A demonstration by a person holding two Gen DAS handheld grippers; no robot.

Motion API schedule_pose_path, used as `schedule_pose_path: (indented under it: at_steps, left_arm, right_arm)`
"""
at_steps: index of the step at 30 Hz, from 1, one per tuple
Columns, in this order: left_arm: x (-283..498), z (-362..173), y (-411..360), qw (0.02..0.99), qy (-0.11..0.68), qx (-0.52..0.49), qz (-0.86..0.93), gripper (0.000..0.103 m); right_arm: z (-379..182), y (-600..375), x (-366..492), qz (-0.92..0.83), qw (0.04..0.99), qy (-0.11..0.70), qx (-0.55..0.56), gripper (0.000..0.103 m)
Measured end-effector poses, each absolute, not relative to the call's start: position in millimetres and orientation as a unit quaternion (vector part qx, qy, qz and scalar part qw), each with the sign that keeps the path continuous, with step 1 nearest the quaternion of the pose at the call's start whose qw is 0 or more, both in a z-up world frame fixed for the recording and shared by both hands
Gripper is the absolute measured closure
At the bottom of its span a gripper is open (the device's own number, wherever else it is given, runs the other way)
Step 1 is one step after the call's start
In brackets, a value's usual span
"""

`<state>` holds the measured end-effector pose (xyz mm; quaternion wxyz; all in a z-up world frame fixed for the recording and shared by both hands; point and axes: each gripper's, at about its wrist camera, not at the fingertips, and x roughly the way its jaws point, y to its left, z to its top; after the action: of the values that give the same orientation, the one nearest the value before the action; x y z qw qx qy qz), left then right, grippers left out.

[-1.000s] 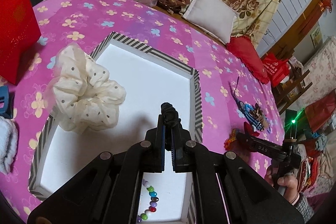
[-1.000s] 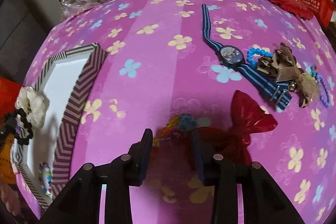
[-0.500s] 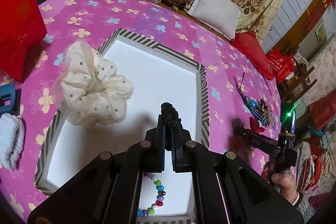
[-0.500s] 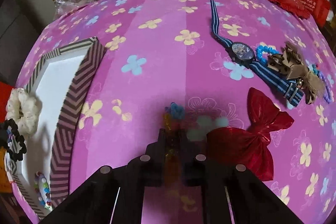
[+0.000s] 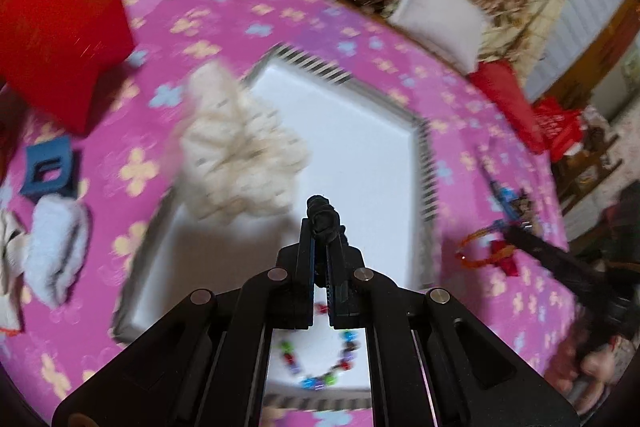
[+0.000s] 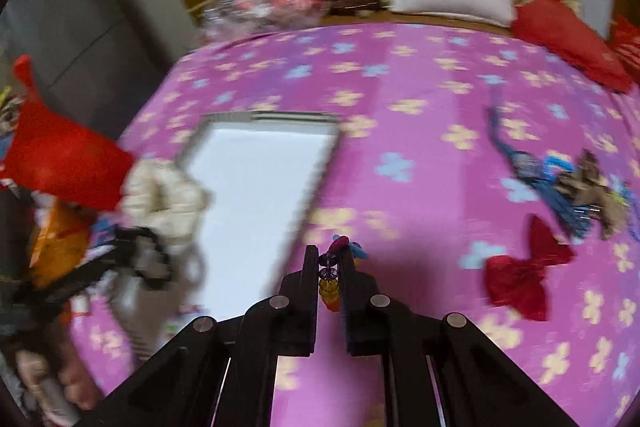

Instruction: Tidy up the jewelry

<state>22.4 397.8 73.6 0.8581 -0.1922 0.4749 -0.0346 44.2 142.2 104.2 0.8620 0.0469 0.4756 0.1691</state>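
1. A pink cloth with a flower pattern covers the worktop. On it lies a shallow white tray with a striped rim.

2. The left tool is closed on a small black beaded band, held above the tray floor.

3. The right tool is clamped on a thin orange bead bracelet. In the left wrist view its loop hangs free over the cloth, just to the right of the tray.

4. Likely handling: the bracelet looks very light and limp. It will swing and droop, and smooth beads may slip between the pads. A pinch across the strand is the surest hold.

5. Already in the tray are a cream dotted scrunchie, draped over the left rim, and a multicoloured bead bracelet, near the front edge.

6. Still on the cloth, well apart from the tray: a red bow and a striped watch tangled with other pieces.
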Motion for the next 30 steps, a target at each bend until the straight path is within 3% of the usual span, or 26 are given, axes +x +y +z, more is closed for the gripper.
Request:
schedule_pose_path:
  at_steps: [8,14,17,18,20,21,22,30]
  left_arm:
    - [21.5,45.8,418.1,0.835,0.525,-0.149,0.069,0.100]
    - [14.1,50.6,431.3,0.843,0.504,-0.172,0.074,0.099]
    - [10.1,58.1,435.6,0.850,0.487,-0.190,0.066,0.092]
    - [11.9,61.3,433.4,0.852,0.483,-0.192,0.063,0.088]
    - [11.6,65.6,430.3,0.857,0.474,-0.193,0.055,0.081]
    - [13.0,67.7,427.7,0.859,0.472,-0.194,0.052,0.076]
    - [12.6,70.0,425.1,0.861,0.467,-0.196,0.045,0.071]
    - [15.5,83.0,406.6,0.879,0.438,-0.184,0.027,0.070]
  right_arm:
    - [73.9,240.5,43.9,0.261,0.810,0.523,0.050,0.094]
    - [30.8,275.9,52.4,0.267,0.788,0.553,0.044,0.094]
    - [24.4,282.0,57.3,0.256,0.792,0.554,0.018,0.094]
    - [24.9,281.2,57.1,0.253,0.796,0.550,0.012,0.091]
    - [29.4,278.5,55.5,0.250,0.804,0.539,-0.001,0.073]
    - [34.0,275.7,54.1,0.247,0.813,0.527,-0.005,0.055]
    - [38.4,272.3,53.2,0.244,0.820,0.518,-0.006,0.048]
    - [74.2,228.2,14.7,0.209,0.862,0.460,-0.029,0.048]
